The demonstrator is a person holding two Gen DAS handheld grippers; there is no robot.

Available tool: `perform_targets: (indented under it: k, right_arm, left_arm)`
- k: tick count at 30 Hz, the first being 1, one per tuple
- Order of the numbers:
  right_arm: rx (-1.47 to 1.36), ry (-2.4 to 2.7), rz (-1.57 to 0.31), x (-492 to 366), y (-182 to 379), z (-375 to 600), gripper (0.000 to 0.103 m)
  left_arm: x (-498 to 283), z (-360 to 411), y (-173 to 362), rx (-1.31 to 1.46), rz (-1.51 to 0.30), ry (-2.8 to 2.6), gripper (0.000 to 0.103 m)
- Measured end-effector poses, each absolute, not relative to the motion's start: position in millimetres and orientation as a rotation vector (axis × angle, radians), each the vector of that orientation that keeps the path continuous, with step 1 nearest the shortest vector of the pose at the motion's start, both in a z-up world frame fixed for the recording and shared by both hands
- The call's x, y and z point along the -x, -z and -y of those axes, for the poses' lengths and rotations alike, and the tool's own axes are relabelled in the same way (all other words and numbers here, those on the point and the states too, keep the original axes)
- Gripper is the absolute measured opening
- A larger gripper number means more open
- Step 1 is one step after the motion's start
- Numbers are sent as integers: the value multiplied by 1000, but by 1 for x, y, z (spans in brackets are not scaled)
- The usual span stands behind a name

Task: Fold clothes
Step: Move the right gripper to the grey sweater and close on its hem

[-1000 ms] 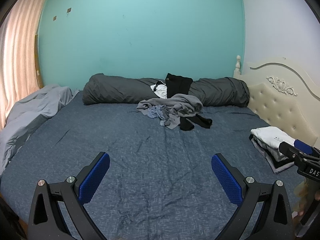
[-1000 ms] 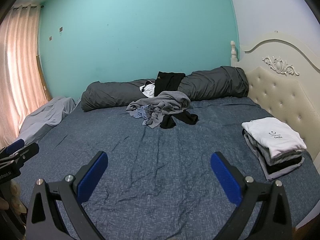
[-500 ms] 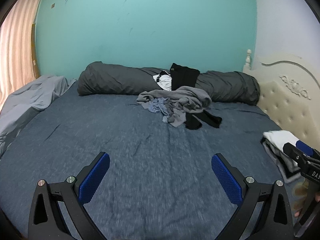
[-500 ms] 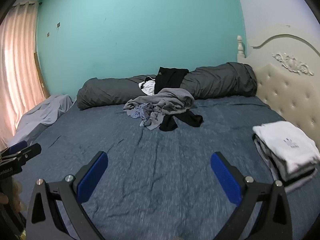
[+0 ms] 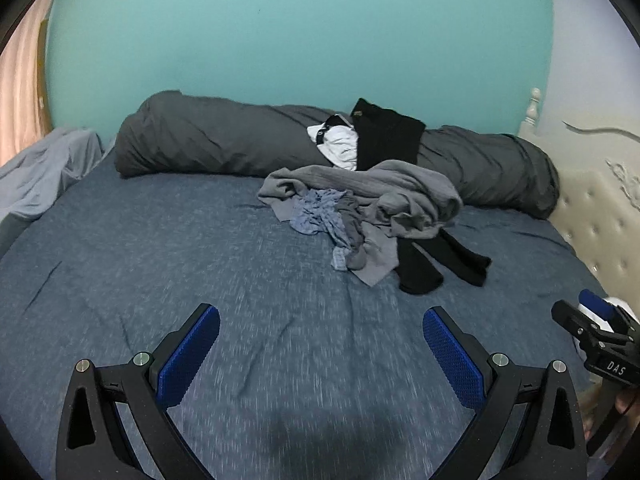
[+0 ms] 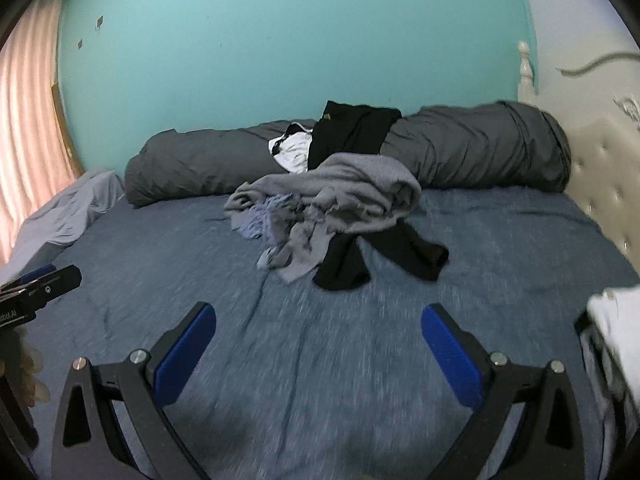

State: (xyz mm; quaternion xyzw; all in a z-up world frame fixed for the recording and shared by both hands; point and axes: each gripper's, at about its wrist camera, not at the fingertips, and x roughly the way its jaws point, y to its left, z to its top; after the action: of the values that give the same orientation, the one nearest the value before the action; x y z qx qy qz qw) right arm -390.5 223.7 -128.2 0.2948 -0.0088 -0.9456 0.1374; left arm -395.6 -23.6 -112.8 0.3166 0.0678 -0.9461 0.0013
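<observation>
A heap of unfolded clothes [image 5: 372, 208] [image 6: 332, 204] lies mid-bed: a grey sweater on top, a crumpled pale blue piece at its left, black trousers [image 5: 436, 260] [image 6: 380, 256] sticking out toward me. Black and white garments [image 5: 384, 140] [image 6: 344, 136] hang over the rolled duvet behind. A folded stack with a white shirt on top [image 6: 616, 340] sits at the right edge. My left gripper [image 5: 320, 344] and right gripper [image 6: 318, 344] are both open and empty, above bare sheet short of the heap.
The blue bed sheet [image 5: 160, 264] [image 6: 500, 240] spreads wide around the heap. A rolled dark grey duvet [image 5: 208, 144] [image 6: 480, 148] lies along the teal wall. A pale grey blanket [image 5: 44, 172] bunches at the left edge; a cream padded headboard [image 5: 600, 216] stands on the right.
Both grippers have moved forward over the bed toward the clothes heap, which now looks larger and nearer. The folded stack has slid to the right edge. Both stay open.
</observation>
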Motion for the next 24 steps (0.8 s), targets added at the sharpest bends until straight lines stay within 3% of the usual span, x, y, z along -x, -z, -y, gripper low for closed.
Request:
perform_targets:
  k: [20,24]
  right_arm:
    - [-1097,2699,19,571,156,-192,102]
    - [-1146,2695,35,603,167,-194,94]
  left_arm:
    - [557,37,138,-1199,-288,2898,103]
    - [581,41,148,-1222,-316,2883,103]
